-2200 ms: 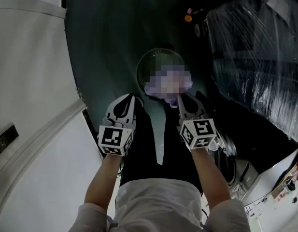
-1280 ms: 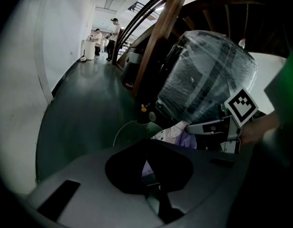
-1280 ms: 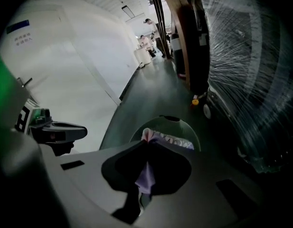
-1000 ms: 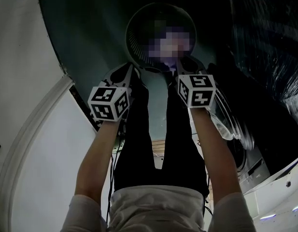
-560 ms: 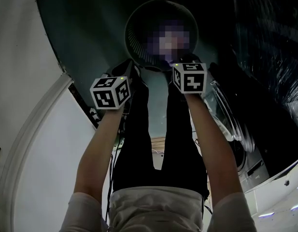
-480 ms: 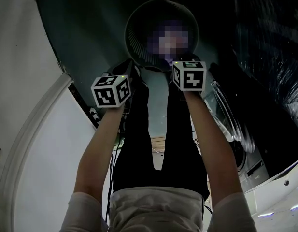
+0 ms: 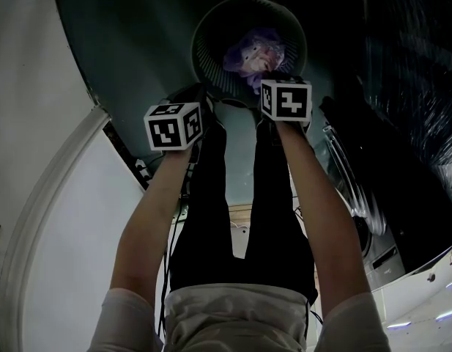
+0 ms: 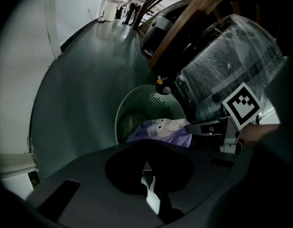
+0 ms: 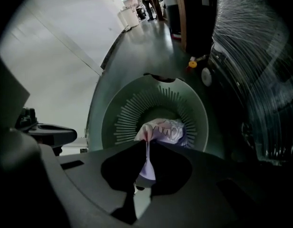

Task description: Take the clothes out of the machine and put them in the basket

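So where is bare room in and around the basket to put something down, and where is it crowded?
Inside the basket, the left part is bare, between its slotted wall and the purple garment held by the right gripper. The green floor between basket and white wall is also bare. It is crowded on the basket's right, by the plastic-wrapped bulk.

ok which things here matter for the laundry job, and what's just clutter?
Job: purple garment, green basket, washing machine, right gripper with jaws shut on the garment.
Lying about: plastic-wrapped unit, orange-capped object, left gripper, empty.
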`<state>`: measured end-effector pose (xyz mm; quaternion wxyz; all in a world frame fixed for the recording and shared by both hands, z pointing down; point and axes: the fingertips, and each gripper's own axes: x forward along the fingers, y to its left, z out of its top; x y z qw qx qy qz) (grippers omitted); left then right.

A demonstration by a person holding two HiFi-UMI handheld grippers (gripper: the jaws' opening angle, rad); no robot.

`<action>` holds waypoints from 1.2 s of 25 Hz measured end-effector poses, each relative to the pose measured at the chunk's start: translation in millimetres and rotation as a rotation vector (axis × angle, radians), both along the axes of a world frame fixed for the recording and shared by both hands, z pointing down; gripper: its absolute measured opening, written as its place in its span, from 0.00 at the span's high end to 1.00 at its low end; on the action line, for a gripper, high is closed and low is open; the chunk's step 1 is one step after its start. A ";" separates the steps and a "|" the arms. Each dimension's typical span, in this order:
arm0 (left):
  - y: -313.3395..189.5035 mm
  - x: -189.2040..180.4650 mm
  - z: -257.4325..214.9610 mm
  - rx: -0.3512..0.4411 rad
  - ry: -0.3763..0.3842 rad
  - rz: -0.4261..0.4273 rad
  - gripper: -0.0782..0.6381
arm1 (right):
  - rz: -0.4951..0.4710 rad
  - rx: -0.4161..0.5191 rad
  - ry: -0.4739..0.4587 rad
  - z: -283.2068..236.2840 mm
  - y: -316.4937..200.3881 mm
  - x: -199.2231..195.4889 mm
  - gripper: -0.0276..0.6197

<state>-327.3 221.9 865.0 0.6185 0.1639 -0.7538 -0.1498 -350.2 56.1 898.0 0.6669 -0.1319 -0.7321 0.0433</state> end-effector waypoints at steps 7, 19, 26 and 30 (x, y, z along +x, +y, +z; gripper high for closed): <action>-2.0 -1.9 0.3 -0.003 0.001 -0.002 0.86 | 0.035 0.043 0.003 0.8 -9.5 -1.5 0.77; 5.3 -2.3 2.2 -0.033 -0.008 0.003 0.86 | 0.034 0.038 0.004 0.9 -6.1 1.1 0.78; 8.5 2.5 2.4 -0.039 0.000 -0.004 0.86 | 0.029 0.026 0.015 -0.1 -1.3 11.7 0.90; 6.4 3.0 0.7 -0.039 -0.004 0.003 0.86 | 0.030 0.021 -0.001 -3.2 1.4 15.4 0.94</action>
